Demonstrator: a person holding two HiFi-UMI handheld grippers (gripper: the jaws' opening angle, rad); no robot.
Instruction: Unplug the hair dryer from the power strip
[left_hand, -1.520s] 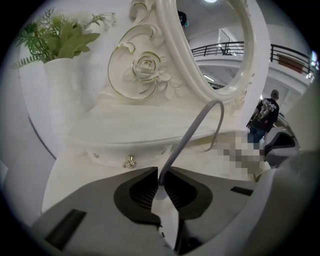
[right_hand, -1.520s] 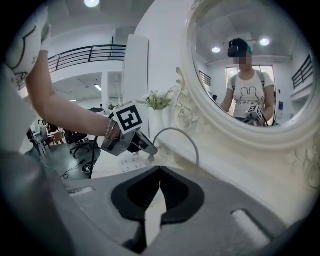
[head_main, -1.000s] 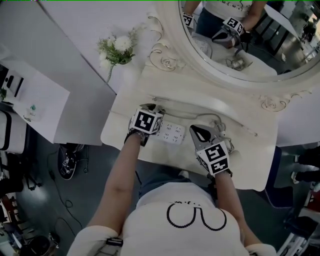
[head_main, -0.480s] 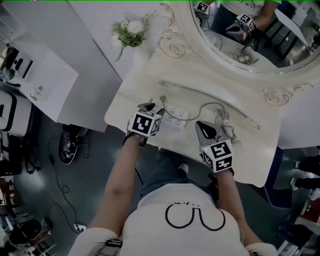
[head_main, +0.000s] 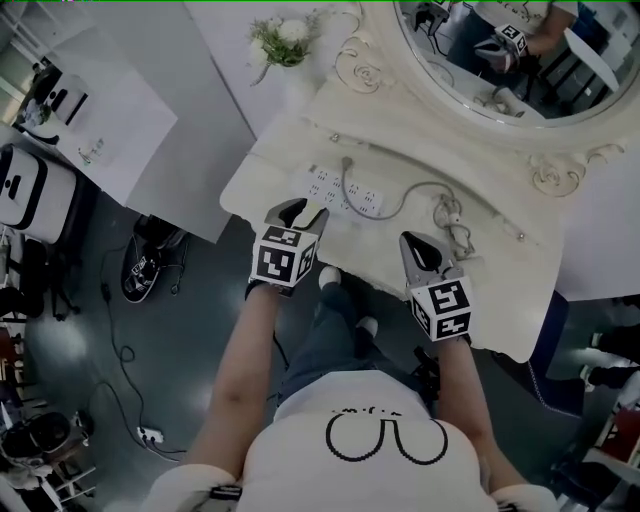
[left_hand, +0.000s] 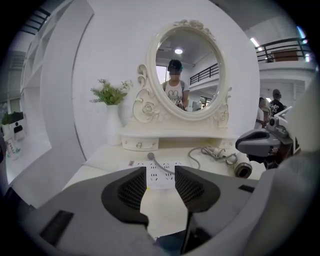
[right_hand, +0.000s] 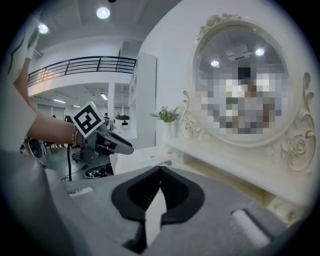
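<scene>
Power strip (head_main: 368, 198), white, lies flat with one grey plug (head_main: 347, 163) inserted.

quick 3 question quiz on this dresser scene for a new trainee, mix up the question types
1. True or false: a plug sits in the power strip.
2. Look at the left gripper and the right gripper. Whose jaws stand apart? A: left only. B: right only. C: both.
3. Fill in: in the left gripper view, the flower vase stands on the picture's ____ side of the mirror.

Key: 1 true. 2 A; neither gripper holds anything. 3 left.
</scene>
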